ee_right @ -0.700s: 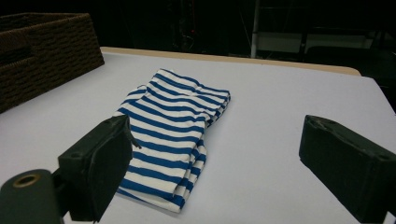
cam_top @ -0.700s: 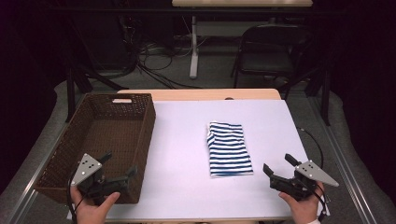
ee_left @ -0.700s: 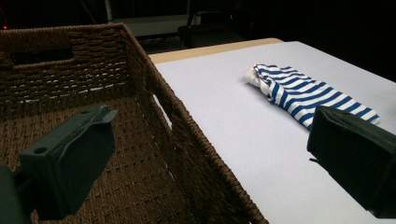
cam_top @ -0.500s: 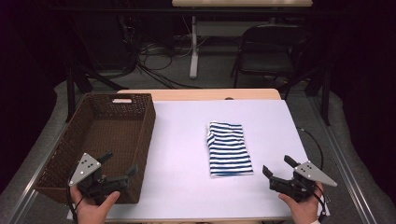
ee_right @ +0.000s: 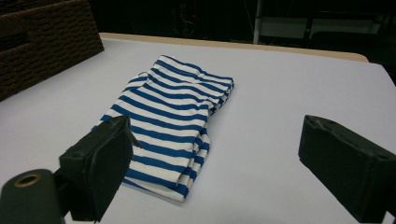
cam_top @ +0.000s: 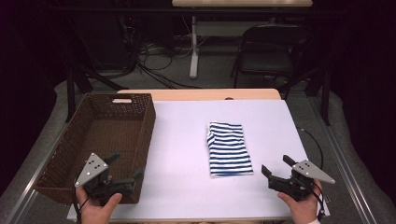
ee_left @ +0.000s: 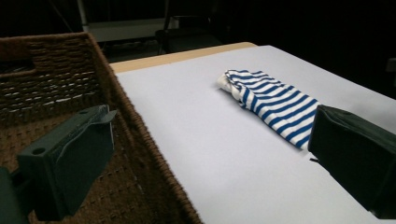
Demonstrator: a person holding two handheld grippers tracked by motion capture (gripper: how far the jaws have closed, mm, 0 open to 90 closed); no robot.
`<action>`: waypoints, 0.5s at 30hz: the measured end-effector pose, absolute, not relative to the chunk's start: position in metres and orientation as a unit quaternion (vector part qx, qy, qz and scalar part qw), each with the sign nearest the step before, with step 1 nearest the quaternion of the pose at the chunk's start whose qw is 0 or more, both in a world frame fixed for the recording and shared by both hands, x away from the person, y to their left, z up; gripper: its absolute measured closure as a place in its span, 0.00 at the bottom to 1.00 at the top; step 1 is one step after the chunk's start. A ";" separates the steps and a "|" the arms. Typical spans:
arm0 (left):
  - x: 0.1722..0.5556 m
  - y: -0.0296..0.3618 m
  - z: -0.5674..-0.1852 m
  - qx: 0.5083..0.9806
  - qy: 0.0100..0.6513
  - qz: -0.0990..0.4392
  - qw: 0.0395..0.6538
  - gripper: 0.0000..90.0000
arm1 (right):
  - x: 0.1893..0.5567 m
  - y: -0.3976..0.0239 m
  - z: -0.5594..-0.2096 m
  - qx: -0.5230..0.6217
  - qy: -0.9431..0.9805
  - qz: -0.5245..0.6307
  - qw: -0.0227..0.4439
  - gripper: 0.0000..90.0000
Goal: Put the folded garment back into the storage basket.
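Nothing is gripped yet: this looks like the approach step. The folded striped garment (cam_top: 229,148), soft blue-and-white knit, lies flat mid-surface, beside the stiff woven brown basket (cam_top: 63,154). Left tongs (cam_top: 125,171) and right tongs (cam_top: 276,167) both stand apart, empty. Next, the right likely must reach forward and pinch a cloth edge.

No readable text, label, brand, number or sign appears in any view. The folded striped cloth (cam_top: 229,148) carries only blue and white bands, with no lettering. The woven basket (cam_top: 56,168) and the white tabletop (cam_top: 187,140) bear no visible markings.
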State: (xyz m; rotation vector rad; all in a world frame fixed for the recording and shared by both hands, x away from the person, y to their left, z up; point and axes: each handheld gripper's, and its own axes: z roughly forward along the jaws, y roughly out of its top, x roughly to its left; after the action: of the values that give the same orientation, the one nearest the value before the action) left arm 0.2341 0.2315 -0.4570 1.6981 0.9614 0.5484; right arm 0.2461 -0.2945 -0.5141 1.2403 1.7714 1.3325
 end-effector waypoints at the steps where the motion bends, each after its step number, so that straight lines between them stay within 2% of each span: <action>1: 0.234 0.229 -0.456 0.714 0.401 0.227 0.527 0.00 | 0.246 -0.294 -0.513 0.467 0.666 0.502 0.293 0.12; 15: 0.242 0.192 -0.452 0.748 0.384 0.207 0.501 0.00 | 0.245 -0.290 -0.502 0.449 0.678 0.500 0.299 0.16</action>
State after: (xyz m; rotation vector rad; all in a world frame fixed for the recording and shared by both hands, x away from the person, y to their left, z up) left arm 0.2416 0.1923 -0.4517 1.8075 0.9291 0.5000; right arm 0.2446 -0.2901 -0.5020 1.1934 1.7994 1.3270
